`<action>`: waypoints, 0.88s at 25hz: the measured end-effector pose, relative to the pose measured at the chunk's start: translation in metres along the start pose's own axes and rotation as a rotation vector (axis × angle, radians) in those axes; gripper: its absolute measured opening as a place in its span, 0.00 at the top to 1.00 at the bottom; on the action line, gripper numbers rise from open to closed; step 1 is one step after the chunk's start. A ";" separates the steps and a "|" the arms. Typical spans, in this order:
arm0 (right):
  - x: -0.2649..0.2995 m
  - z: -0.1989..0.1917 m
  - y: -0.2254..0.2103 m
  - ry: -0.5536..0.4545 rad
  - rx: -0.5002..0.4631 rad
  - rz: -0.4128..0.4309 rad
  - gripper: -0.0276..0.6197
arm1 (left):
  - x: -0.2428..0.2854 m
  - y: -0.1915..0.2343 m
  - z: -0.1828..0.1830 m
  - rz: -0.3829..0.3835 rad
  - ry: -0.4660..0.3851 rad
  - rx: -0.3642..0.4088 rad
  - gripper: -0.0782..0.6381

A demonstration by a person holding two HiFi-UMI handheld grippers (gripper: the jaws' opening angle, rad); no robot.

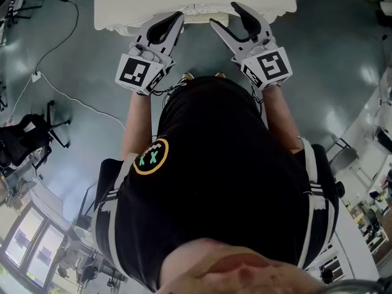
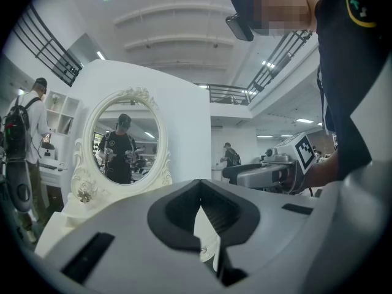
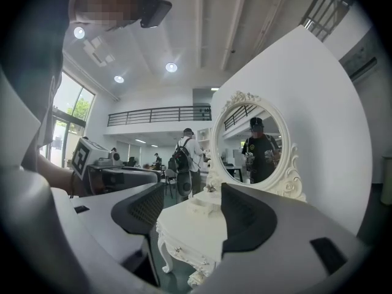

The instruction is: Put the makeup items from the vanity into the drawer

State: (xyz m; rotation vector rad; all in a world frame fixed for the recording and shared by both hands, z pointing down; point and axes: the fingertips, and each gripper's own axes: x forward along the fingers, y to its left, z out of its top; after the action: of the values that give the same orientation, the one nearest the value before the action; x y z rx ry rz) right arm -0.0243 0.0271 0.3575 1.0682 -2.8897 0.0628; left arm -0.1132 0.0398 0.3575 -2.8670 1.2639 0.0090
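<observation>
A white ornate vanity (image 1: 122, 5) stands just in front of me, its oval mirror (image 2: 125, 143) showing my reflection. My left gripper (image 1: 179, 16) is held at the vanity's front edge with its jaws shut and nothing in them; in its own view the left gripper (image 2: 199, 185) meets tip to tip. My right gripper (image 1: 224, 14) hovers beside it, open and empty. In the right gripper view, the right gripper (image 3: 193, 204) frames the vanity top (image 3: 184, 225), where small pale items (image 3: 202, 202) lie, too blurred to name. No drawer shows clearly.
The floor (image 1: 92, 60) is grey, with a white cable (image 1: 61, 90) running across it and a black office chair (image 1: 30, 136) to my left. A person with a backpack (image 3: 184, 158) stands beyond the vanity. Another person (image 2: 27, 133) is by shelves at the left.
</observation>
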 end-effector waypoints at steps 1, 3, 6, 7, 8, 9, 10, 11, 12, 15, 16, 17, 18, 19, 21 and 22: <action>0.000 0.000 -0.001 0.004 0.003 -0.004 0.44 | 0.000 0.000 0.000 0.000 0.001 0.000 0.87; 0.000 -0.001 -0.006 0.016 0.003 -0.012 0.28 | 0.003 -0.001 0.002 -0.002 0.002 -0.001 0.87; 0.002 -0.004 -0.011 0.038 0.005 -0.026 0.09 | 0.005 -0.001 0.002 -0.004 0.002 0.001 0.87; 0.002 -0.005 -0.012 0.039 0.005 -0.029 0.05 | 0.005 -0.001 0.002 -0.005 0.003 0.001 0.87; 0.001 -0.004 -0.013 0.040 0.001 -0.031 0.03 | 0.005 -0.002 0.002 -0.005 0.004 0.001 0.87; 0.001 -0.004 -0.014 0.040 -0.004 -0.031 0.03 | 0.006 -0.003 0.002 -0.004 0.004 0.001 0.87; 0.000 -0.003 -0.014 0.041 -0.009 -0.030 0.03 | 0.007 -0.003 0.003 -0.004 0.003 0.002 0.87; 0.000 -0.003 -0.013 0.042 -0.014 -0.027 0.03 | 0.007 -0.003 0.003 -0.004 0.003 0.003 0.87; 0.001 -0.003 -0.012 0.043 -0.018 -0.023 0.03 | 0.007 -0.003 0.003 -0.004 0.003 0.003 0.87; -0.001 -0.005 -0.010 0.041 -0.017 -0.016 0.03 | 0.006 -0.004 0.003 -0.001 0.005 0.007 0.87; -0.002 -0.005 -0.011 0.040 -0.016 -0.015 0.03 | 0.007 -0.006 0.003 0.000 0.006 0.008 0.87; -0.004 -0.006 -0.012 0.039 -0.015 -0.013 0.03 | 0.008 -0.007 0.003 0.002 0.006 0.009 0.87; -0.005 -0.006 -0.014 0.038 -0.014 -0.012 0.03 | 0.009 -0.008 0.003 0.003 0.007 0.011 0.87; -0.007 -0.007 -0.015 0.037 -0.012 -0.010 0.03 | 0.009 -0.010 0.003 0.005 0.009 0.012 0.87; -0.010 -0.007 -0.016 0.036 -0.007 -0.006 0.03 | 0.010 -0.013 0.004 0.011 0.013 0.015 0.87; -0.012 -0.006 -0.017 0.036 -0.004 -0.003 0.03 | 0.011 -0.015 0.005 0.014 0.014 0.016 0.87</action>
State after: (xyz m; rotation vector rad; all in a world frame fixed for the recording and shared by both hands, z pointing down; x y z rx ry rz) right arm -0.0040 0.0223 0.3629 1.0598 -2.8550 0.0745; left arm -0.0951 0.0417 0.3522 -2.8498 1.2805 -0.0215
